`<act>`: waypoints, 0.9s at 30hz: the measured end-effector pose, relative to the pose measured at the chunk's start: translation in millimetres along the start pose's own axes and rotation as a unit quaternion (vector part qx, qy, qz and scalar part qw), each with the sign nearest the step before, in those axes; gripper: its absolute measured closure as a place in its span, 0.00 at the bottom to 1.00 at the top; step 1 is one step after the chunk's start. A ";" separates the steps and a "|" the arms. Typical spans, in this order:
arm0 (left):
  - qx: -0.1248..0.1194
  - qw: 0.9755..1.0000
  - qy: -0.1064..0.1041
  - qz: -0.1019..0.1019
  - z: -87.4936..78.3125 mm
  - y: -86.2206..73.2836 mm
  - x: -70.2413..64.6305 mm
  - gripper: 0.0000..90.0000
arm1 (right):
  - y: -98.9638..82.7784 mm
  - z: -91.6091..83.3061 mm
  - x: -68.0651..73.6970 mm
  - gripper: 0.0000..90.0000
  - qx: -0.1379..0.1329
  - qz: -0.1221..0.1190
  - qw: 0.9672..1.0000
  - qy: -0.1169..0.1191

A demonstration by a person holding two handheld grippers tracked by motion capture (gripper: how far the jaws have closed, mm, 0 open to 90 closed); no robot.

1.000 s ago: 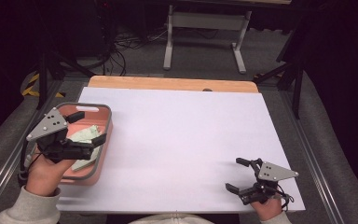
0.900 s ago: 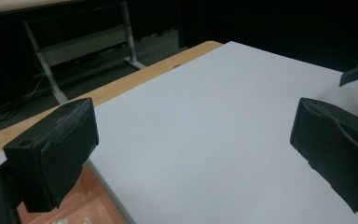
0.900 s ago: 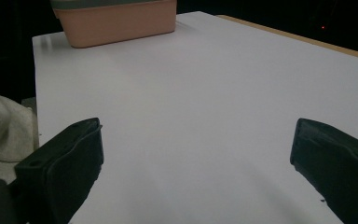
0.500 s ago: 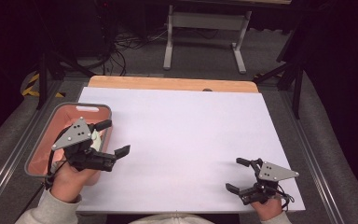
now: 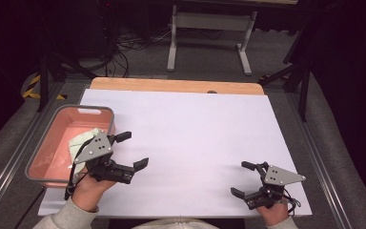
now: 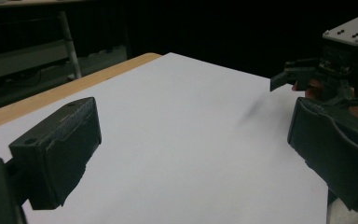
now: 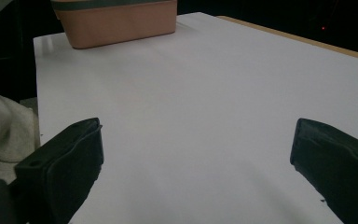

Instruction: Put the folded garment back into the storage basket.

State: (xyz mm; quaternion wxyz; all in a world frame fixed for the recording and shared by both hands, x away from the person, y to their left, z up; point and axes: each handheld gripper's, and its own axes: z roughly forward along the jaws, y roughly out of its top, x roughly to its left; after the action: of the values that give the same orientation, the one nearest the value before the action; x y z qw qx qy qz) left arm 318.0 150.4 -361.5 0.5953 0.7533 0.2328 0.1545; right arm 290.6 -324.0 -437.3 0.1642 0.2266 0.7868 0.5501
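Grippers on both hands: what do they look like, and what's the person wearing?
Left gripper and right gripper are black, each with two blocky jaws, a grey three-cornered top plate with small holes, and a thin black cable. Both sleeves are light grey knit.

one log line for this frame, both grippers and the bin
left gripper: open, empty | right gripper: open, empty | pink bin: table's left edge, pale cloth inside

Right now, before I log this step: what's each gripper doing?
Left gripper: open, holding nothing, beside the pink bin.
Right gripper: open, holding nothing.
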 end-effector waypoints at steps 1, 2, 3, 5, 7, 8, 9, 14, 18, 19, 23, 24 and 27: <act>0.004 1.000 -0.005 0.000 2.8 -2.5 -0.8 0.04 | 0.0 -0.1 0.0 0.03 0.000 0.000 1.000 0.000; 0.004 1.000 -0.007 -0.001 5.3 -4.7 -1.6 0.04 | 0.0 -0.2 -0.2 0.03 0.000 -0.001 1.000 0.000; 0.006 1.000 -0.009 -0.002 7.6 -7.0 -2.5 0.04 | 0.0 -0.2 -0.2 0.03 0.001 0.000 1.000 0.000; 0.010 1.000 -0.013 0.000 12.4 -12.0 -4.6 0.04 | -0.1 0.0 -0.2 0.03 0.000 0.001 1.000 0.000; 0.014 1.000 -0.016 0.004 16.4 -16.4 -5.4 0.04 | -0.1 0.0 -0.2 0.03 0.000 0.000 1.000 0.000; 0.013 1.000 -0.018 0.000 18.8 -19.2 -6.2 0.04 | -0.1 -0.2 -0.2 0.03 0.001 0.000 1.000 0.000; 0.017 1.000 -0.022 -0.001 20.9 -22.1 -6.3 0.04 | -0.1 -0.1 -0.2 0.03 0.000 0.000 1.000 0.000; 0.025 1.000 -0.014 0.007 28.9 -33.2 -7.6 0.04 | -0.3 -0.5 -0.4 0.03 0.000 0.000 1.000 0.000; 0.028 0.999 -0.024 0.003 34.9 -43.2 -8.4 0.03 | -0.4 -0.5 -0.6 0.03 -0.001 0.000 1.000 0.001; 0.028 0.999 -0.025 0.004 35.7 -45.7 -7.6 0.03 | -0.4 -0.5 -0.6 0.03 -0.001 0.000 1.000 0.001; 0.024 0.999 -0.031 -0.009 39.3 -55.4 -5.0 0.03 | -0.5 -0.9 -0.5 0.03 -0.002 0.001 1.000 0.001; 0.024 0.999 -0.032 -0.009 39.7 -57.4 -4.2 0.03 | -0.5 -0.9 -0.6 0.03 -0.002 0.001 1.000 0.001; 0.026 0.999 -0.029 -0.006 40.9 -63.5 -3.8 0.03 | -0.5 -0.6 -0.6 0.03 -0.002 0.000 1.000 0.001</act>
State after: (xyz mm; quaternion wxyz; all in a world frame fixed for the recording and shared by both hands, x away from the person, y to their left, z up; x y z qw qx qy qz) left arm 325.1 126.2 -432.8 0.5834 0.7710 0.2239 0.1225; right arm 290.7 -324.9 -437.6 0.1635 0.2256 0.7859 0.5520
